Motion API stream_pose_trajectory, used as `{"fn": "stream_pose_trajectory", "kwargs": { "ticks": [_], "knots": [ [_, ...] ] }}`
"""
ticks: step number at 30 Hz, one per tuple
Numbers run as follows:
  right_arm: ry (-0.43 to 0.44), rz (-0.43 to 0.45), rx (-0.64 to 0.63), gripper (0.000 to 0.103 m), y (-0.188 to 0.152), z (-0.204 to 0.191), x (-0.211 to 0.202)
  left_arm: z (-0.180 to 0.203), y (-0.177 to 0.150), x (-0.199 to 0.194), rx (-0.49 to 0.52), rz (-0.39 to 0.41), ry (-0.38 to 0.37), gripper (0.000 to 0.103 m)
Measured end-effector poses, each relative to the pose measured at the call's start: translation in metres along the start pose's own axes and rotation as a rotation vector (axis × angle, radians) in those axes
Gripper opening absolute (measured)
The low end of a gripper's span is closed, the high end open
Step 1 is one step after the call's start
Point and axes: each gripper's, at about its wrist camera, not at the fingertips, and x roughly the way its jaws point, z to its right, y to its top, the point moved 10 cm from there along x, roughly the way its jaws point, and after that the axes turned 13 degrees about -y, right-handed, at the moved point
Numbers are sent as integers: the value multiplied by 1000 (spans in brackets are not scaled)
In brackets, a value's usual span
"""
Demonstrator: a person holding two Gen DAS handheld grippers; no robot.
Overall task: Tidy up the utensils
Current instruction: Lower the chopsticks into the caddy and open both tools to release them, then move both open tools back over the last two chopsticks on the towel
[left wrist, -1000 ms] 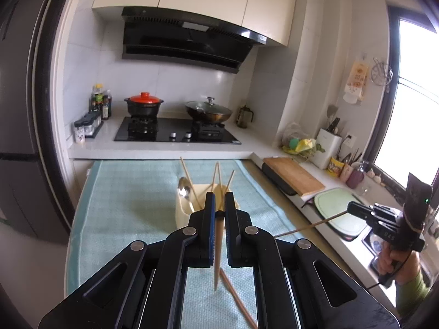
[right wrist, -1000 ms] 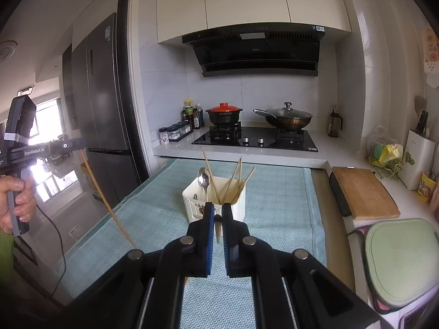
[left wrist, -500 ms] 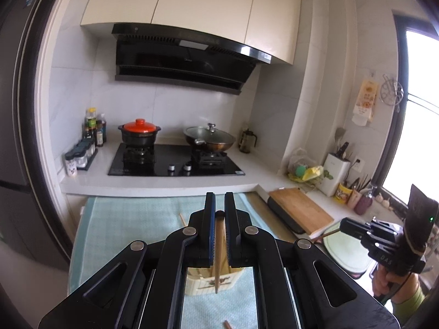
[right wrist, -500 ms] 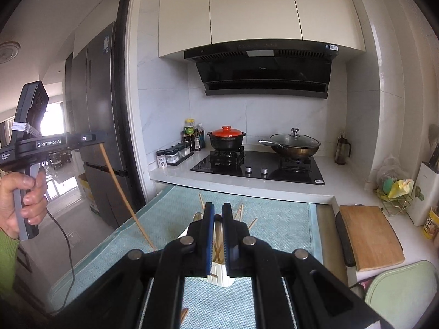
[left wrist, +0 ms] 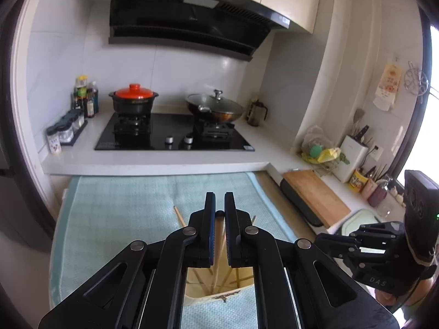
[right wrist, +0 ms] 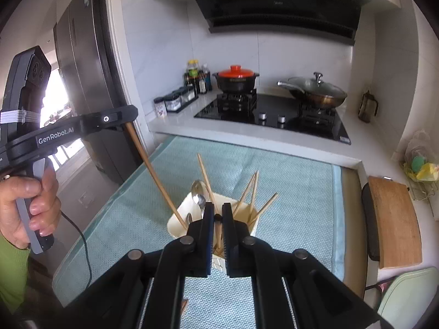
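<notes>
A cream utensil holder (right wrist: pixel 175 223) stands on the teal cloth (right wrist: pixel 288 192); it holds a metal spoon (right wrist: pixel 199 194) and several wooden chopsticks (right wrist: pixel 253 192). My left gripper (left wrist: pixel 219 211) is shut on a chopstick (left wrist: pixel 219 235) that slants down into the holder (left wrist: pixel 219 293). In the right wrist view the left gripper (right wrist: pixel 133 115) comes in from the left, and its chopstick (right wrist: pixel 153 172) reaches the holder's left side. My right gripper (right wrist: pixel 218 211) is shut on another chopstick (right wrist: pixel 218 233), directly above the holder. The right gripper (left wrist: pixel 319 242) also shows at the right of the left wrist view.
One loose chopstick (right wrist: pixel 184 305) lies on the cloth near me. Behind the cloth is the hob (right wrist: pixel 274 112) with a red-lidded pot (right wrist: pixel 236 78) and a lidded wok (right wrist: pixel 315 90). A cutting board (right wrist: pixel 395 222) lies to the right, a fridge (right wrist: pixel 90 82) stands to the left.
Both grippers have moved forward over the holder with their chopsticks. The holder now sits right under the fingers, and the left chopstick's lower end has entered it.
</notes>
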Motion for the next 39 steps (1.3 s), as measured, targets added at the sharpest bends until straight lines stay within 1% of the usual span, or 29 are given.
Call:
{"fn": "stream_pose_trajectory", "kwargs": {
  "ticks": [3,8,11,13,14,15,16,17,18,19,21,24,26,27,29,31,34,37,39],
  "knots": [
    [24,-99,26,6,-3,0,36,-14,-12,29,-32,-53,2,4],
    [40,-209,72,6,-3,5,87,-33,-29,66,-60,-125,22,4],
    [45,-242,74,7,-1,5,110,-38,-34,83,-60,-153,27,5],
    [32,-226,87,7,4,7,119,-41,-35,91,-64,-164,40,5],
    [23,-214,91,7,8,9,122,-43,-35,93,-69,-164,46,9],
    [19,-200,95,11,12,10,124,-44,-34,95,-74,-163,44,13],
    [17,-184,99,17,15,11,124,-45,-33,95,-80,-158,44,30],
    [13,-165,103,35,19,12,123,-47,-31,93,-84,-146,53,54],
    [7,-145,111,51,24,14,121,-48,-28,89,-85,-125,64,63],
    [6,-116,117,54,28,15,117,-48,-24,84,-81,-102,68,71],
    [-2,-71,111,54,35,17,106,-45,-19,72,-62,-81,73,72],
    [-52,38,82,53,45,19,74,-42,-13,47,-12,-58,114,78],
    [-88,124,59,53,50,19,44,-37,-12,23,26,-42,138,85],
    [-102,163,48,54,52,19,28,-34,-13,9,41,-33,146,86],
    [-121,231,30,54,49,17,-8,-28,-20,-20,60,-17,163,92],
    [-124,281,28,54,41,15,-42,-23,-34,-50,68,-7,166,95],
    [-119,338,46,55,19,17,-93,-12,-67,-94,77,-16,162,97],
    [-131,382,65,55,-14,21,-137,6,-110,-132,97,-20,173,100],
    [-153,395,80,55,-42,24,-155,15,-142,-151,103,-34,177,100]
  ]
}}
